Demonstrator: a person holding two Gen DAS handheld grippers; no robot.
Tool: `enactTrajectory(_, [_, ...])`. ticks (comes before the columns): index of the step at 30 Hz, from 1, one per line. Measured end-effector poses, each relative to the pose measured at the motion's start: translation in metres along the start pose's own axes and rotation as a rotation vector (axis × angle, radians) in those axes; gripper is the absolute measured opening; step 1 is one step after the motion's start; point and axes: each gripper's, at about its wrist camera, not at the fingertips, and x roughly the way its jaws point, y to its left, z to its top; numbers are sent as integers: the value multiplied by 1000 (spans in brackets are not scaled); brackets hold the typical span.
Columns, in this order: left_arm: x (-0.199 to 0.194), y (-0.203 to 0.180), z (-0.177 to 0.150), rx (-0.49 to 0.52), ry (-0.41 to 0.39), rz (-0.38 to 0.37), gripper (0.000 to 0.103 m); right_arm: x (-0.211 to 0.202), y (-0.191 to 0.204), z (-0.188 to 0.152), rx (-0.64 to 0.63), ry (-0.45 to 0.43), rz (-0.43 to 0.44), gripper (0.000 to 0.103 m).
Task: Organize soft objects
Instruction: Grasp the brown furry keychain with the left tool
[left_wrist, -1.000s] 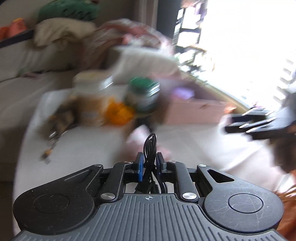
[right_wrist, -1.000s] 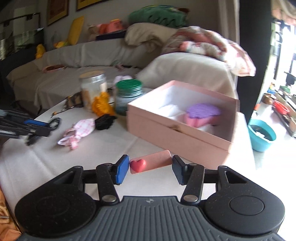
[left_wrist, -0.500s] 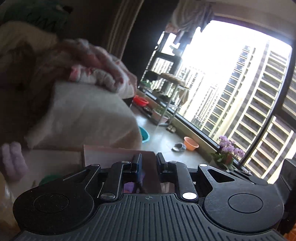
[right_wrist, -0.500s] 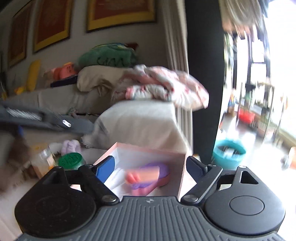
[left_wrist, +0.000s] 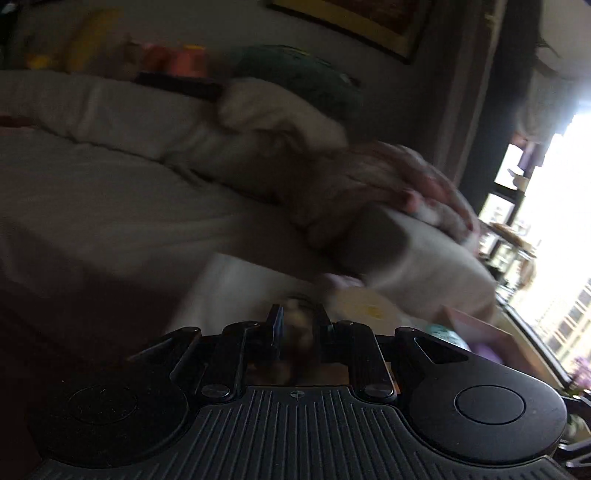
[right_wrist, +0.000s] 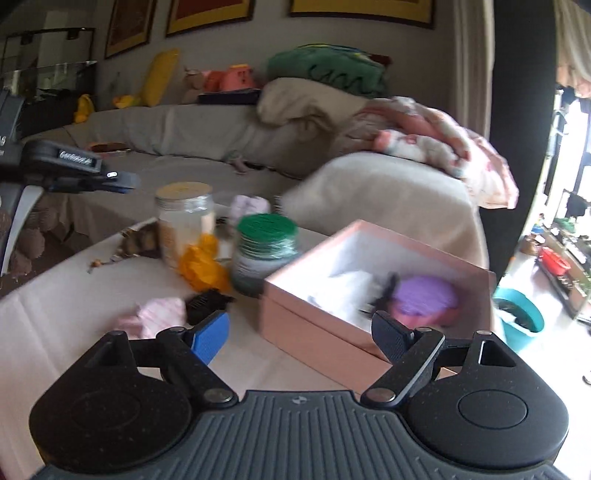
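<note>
From my left wrist camera the picture is dark and smeared. My left gripper (left_wrist: 297, 325) has its fingers drawn close with only a narrow gap, and I cannot tell whether anything is caught between them. Past the tips I make out the pale jar lid (left_wrist: 364, 304) and, off to the right, a corner of the pink box (left_wrist: 480, 328). The sofa (left_wrist: 110, 177) fills the background.

From my right wrist camera things read better. My right gripper (right_wrist: 301, 332) has its fingers spread wide and carries nothing. The pink box sits just ahead and to the right, with a purple soft piece (right_wrist: 426, 295) and a blurred black item (right_wrist: 384, 291) inside. The loose soft things lie to the left of my fingers on the table (right_wrist: 55, 325): a pink cloth piece (right_wrist: 159, 314) right beside the left fingertip, a black scrunchie (right_wrist: 205, 302) touching it, and a yellow fabric lump (right_wrist: 201, 267) further back against the green-lidded jar (right_wrist: 266, 254). I judge the right gripper nearer to the pink cloth, so it needs a short swing leftward.
</note>
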Motion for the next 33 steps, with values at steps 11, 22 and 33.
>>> enactTrajectory(11, [12, -5, -25, 132, 109, -80, 19, 32, 47, 19, 21, 108, 139, 85])
enactTrajectory(22, [89, -22, -14, 284, 234, -34, 20, 27, 61, 1, -82, 160, 140, 85])
enactTrajectory(33, [94, -11, -27, 332, 300, -14, 24, 35, 68, 7, -155, 147, 113, 85])
